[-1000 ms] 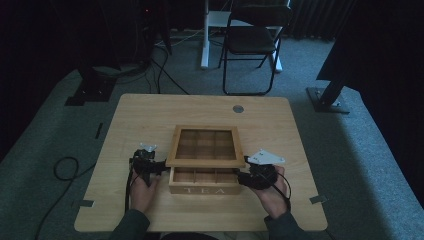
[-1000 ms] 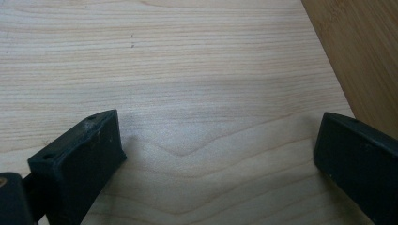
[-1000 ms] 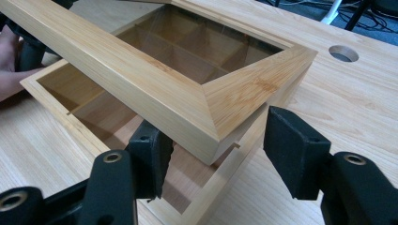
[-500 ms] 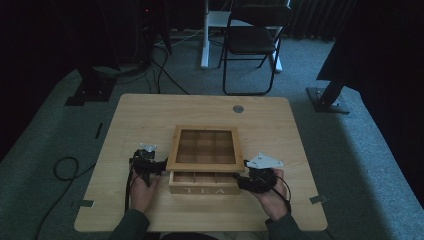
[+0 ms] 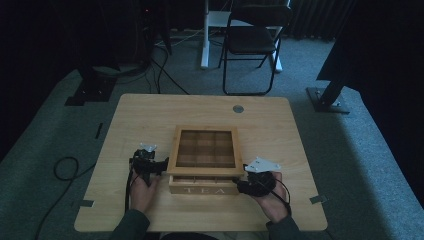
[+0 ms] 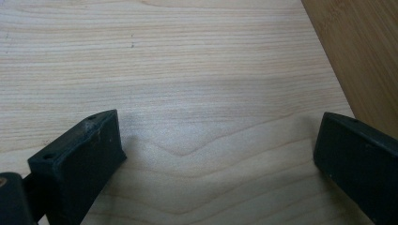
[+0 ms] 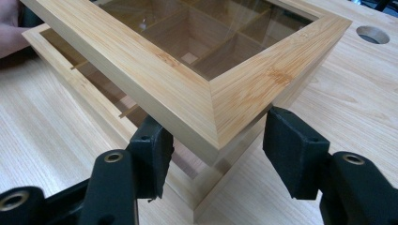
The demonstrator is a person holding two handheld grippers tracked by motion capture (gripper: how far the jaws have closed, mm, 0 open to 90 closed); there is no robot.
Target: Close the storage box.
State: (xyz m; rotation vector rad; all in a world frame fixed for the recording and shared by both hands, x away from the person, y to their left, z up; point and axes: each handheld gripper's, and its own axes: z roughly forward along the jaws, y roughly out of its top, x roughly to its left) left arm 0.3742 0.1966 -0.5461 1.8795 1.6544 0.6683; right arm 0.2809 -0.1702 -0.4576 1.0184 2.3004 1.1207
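A wooden tea box (image 5: 202,190) with "TEA" on its front stands in the middle of the table. Its glass-paned lid (image 5: 205,149) is raised at the front, and the compartments show through the pane (image 7: 197,37). My right gripper (image 5: 242,184) is at the lid's front right corner (image 7: 234,93). Its jaws have just been closing, and they are now shut on that corner (image 7: 218,136) above the base (image 7: 187,187). My left gripper (image 5: 162,165) rests on the table against the box's left side (image 6: 361,51), open (image 6: 224,136) with bare wood between its jaws.
The table (image 5: 150,120) has a round cable hole (image 5: 238,108) at the back. A black folding chair (image 5: 252,40) and stand bases (image 5: 327,100) sit on the carpet behind. Cables (image 5: 62,167) lie on the floor at the left.
The right gripper has shifted slightly toward the person at the lid's corner. The left gripper has stayed put.
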